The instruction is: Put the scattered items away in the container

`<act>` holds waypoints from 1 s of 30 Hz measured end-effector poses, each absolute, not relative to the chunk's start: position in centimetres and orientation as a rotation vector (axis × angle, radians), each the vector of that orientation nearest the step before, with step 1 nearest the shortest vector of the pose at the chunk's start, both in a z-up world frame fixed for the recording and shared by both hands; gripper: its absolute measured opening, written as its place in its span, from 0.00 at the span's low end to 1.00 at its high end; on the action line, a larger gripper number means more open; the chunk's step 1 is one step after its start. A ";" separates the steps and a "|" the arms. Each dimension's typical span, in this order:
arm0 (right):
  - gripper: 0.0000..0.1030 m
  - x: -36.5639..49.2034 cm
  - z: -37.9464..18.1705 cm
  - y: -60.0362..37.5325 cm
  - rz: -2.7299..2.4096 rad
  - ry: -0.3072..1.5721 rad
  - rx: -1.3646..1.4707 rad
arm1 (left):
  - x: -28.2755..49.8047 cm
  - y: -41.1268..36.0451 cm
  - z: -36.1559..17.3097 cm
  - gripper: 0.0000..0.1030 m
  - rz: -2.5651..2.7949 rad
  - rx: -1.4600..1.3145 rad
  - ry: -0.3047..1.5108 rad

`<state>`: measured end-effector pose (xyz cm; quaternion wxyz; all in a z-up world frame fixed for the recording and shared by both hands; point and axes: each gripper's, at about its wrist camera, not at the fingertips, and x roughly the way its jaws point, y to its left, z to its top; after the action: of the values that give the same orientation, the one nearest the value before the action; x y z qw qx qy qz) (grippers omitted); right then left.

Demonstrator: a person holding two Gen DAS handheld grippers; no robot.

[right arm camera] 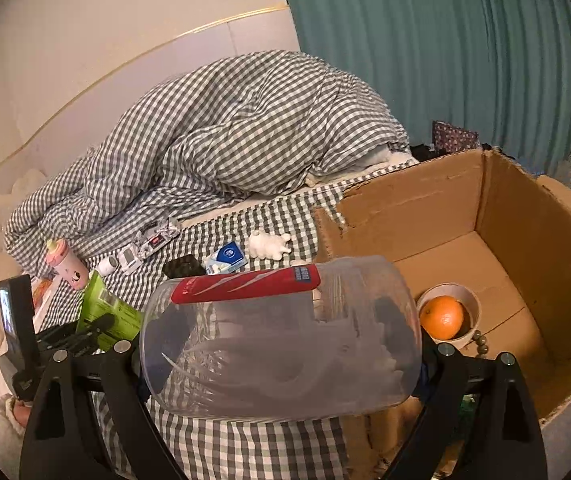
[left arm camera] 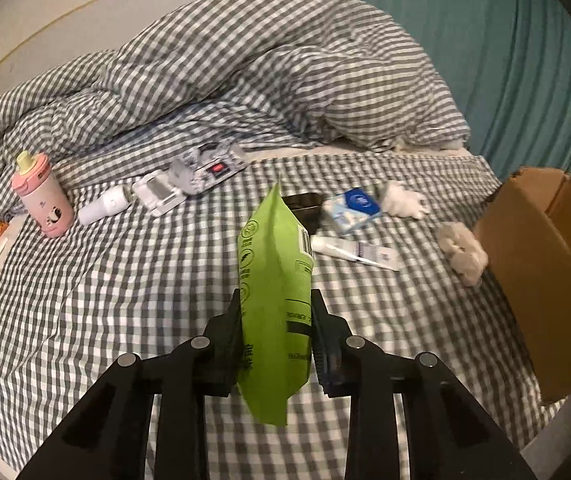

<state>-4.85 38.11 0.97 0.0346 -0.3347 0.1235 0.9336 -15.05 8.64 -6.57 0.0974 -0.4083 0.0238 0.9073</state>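
My left gripper [left arm camera: 275, 312] is shut on a green pouch [left arm camera: 273, 280] and holds it upright above the checked bed. The pouch and the left gripper also show in the right wrist view [right arm camera: 107, 314]. My right gripper [right arm camera: 281, 344] is shut on a clear plastic jar [right arm camera: 281, 344] with a red label, held sideways at the near-left edge of the open cardboard box [right arm camera: 525, 208]. The box holds a white bowl [right arm camera: 471, 300] with an orange [right arm camera: 443, 316]. The box stands at the right in the left wrist view [left arm camera: 545, 264].
On the bed lie a pink bottle [left arm camera: 43, 200], a white device [left arm camera: 105, 204], a grey case [left arm camera: 205, 168], a dark item [left arm camera: 305, 208], a blue tissue pack [left arm camera: 353, 208], a tube [left arm camera: 353, 252] and white plush pieces [left arm camera: 403, 198]. A bunched duvet [left arm camera: 245, 72] fills the back.
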 end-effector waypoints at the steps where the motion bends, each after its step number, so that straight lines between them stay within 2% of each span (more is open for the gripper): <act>1: 0.88 -4.7 1.1 38.4 2.867 0.383 -1.021 | -14.8 9.1 -6.0 0.28 2.684 -1.189 0.076; 5: 0.88 -3.8 2.0 39.9 2.855 0.404 -0.978 | -13.5 11.9 -2.0 0.28 2.661 -1.054 0.106; 9: 0.88 -2.7 3.2 41.9 2.829 0.404 -0.941 | -13.0 14.7 2.1 0.26 2.596 -0.943 0.050; 10: 0.88 -2.5 3.5 42.4 2.819 0.401 -0.936 | -12.8 15.8 3.4 0.24 2.578 -0.899 0.049; 12: 0.88 -2.0 3.7 43.6 2.791 0.386 -0.930 | -12.4 17.8 5.5 0.10 2.535 -0.832 0.047; 14: 0.88 -1.7 3.5 45.0 2.754 0.378 -0.937 | -11.9 20.6 7.4 0.06 2.486 -0.756 0.065; 19: 0.88 -1.4 1.4 48.6 2.666 0.418 -1.012 | -12.5 25.6 6.2 0.06 2.430 -0.813 0.107; 21: 0.90 -1.5 0.5 49.3 2.619 0.405 -1.051 | -12.7 26.2 4.2 0.13 2.433 -0.868 0.116; 22: 0.93 -1.6 0.2 49.6 2.596 0.396 -1.063 | -12.7 26.2 3.3 0.28 2.444 -0.892 0.124; 23: 0.96 -1.6 -0.1 49.8 2.576 0.390 -1.068 | -12.4 26.0 2.2 0.57 2.458 -0.919 0.137; 25: 0.98 -1.5 -0.2 50.1 2.563 0.389 -1.059 | -11.9 25.6 -0.2 0.84 2.475 -0.967 0.172; 30: 0.99 -1.6 -0.1 49.7 2.590 0.411 -1.047 | -9.9 25.1 -5.7 0.87 2.391 -1.067 0.298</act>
<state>-1.58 49.70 -0.06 0.1585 -0.3661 0.1437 0.9056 -9.92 25.06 -5.71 0.2504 -0.3921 0.1094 0.8784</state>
